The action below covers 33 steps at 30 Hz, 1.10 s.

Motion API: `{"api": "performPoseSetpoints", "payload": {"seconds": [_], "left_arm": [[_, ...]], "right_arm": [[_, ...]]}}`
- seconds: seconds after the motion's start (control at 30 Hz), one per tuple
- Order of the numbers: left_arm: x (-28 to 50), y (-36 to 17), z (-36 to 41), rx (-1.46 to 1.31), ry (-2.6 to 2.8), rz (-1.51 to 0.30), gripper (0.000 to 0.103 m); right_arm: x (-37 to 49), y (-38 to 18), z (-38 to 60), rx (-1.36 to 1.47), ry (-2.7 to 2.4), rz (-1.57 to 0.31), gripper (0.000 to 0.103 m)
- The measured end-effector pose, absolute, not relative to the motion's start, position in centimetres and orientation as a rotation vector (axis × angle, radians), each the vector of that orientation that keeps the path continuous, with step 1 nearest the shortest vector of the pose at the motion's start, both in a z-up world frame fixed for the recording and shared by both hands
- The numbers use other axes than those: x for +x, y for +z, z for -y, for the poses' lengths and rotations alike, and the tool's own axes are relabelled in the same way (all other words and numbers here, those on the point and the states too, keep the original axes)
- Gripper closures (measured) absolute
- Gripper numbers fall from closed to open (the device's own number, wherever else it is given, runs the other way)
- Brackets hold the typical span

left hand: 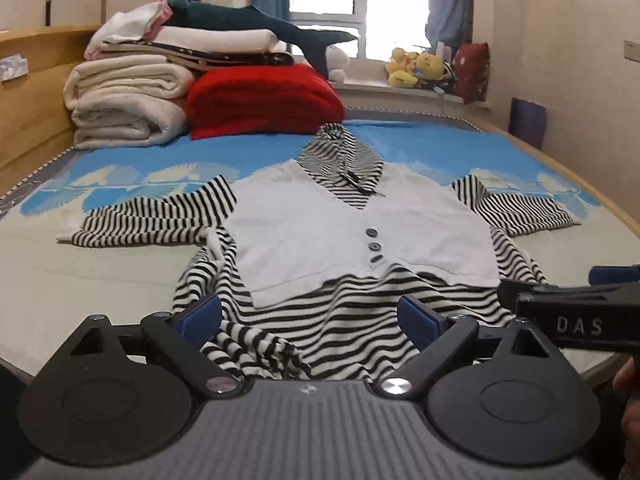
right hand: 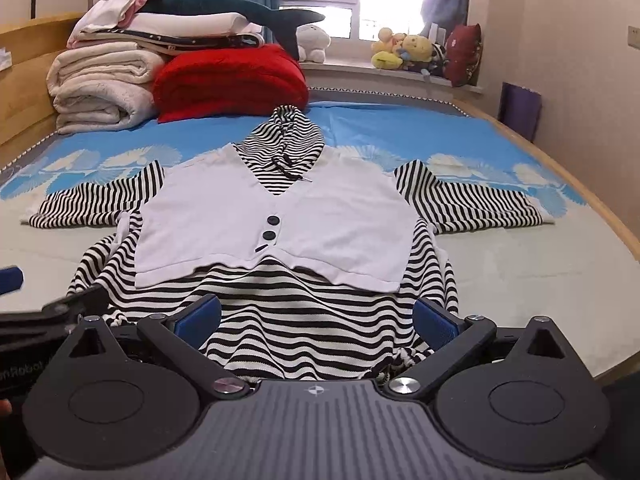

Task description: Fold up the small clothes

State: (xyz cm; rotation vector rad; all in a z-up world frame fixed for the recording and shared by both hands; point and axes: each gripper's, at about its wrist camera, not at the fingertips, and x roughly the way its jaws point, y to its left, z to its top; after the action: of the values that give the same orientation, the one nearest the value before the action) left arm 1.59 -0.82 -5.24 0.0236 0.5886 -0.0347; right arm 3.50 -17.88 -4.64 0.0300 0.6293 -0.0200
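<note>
A small black-and-white striped hooded top with a white vest panel (left hand: pixel 360 232) lies spread face up on the bed, sleeves out to both sides; it also shows in the right wrist view (right hand: pixel 276 224). My left gripper (left hand: pixel 310 320) is open, its blue pads on either side of the left part of the striped hem (left hand: pixel 304 332). My right gripper (right hand: pixel 316 320) is open over the right part of the hem (right hand: pixel 304 332). The right gripper also shows at the right edge of the left wrist view (left hand: pixel 576 312).
A stack of folded white blankets (left hand: pixel 128 100), a red blanket (left hand: pixel 260 100) and a blue shark toy (left hand: pixel 256 24) sit at the head of the bed. Plush toys (left hand: pixel 420 68) line the windowsill. The wooden bed rail (left hand: pixel 600 200) curves along the right side.
</note>
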Motion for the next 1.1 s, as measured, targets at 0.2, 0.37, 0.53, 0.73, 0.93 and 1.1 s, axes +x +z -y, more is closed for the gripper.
{"api": "performPoseSetpoints", "payload": {"seconds": [0.2, 0.37, 0.53, 0.73, 0.93, 1.1], "left_arm": [[1.63, -5.21, 0.45, 0.021, -0.028, -0.595, 0.006], [1.85, -5.50, 0.21, 0.017, -0.016, -0.612, 0.006], [1.92, -5.70, 0.24, 0.020, -0.014, -0.621, 0.006], [1.92, -5.82, 0.37, 0.021, -0.014, -0.623, 0.006], [1.93, -5.89, 0.46, 0.019, -0.014, -0.626, 0.006], [2.00, -5.97, 0.43, 0.016, -0.013, -0.630, 0.006]], "right_arm": [[3.38, -4.66, 17.73, 0.029, -0.013, -0.622, 0.002], [3.39, -4.68, 17.46, 0.018, -0.004, -0.622, 0.002], [3.46, -4.65, 17.38, 0.012, -0.005, -0.620, 0.002], [3.47, -4.67, 17.39, 0.010, -0.007, -0.621, 0.002], [3.52, -4.74, 17.46, 0.009, -0.008, -0.622, 0.002], [3.55, -4.81, 17.47, 0.008, -0.008, -0.623, 0.002]]}}
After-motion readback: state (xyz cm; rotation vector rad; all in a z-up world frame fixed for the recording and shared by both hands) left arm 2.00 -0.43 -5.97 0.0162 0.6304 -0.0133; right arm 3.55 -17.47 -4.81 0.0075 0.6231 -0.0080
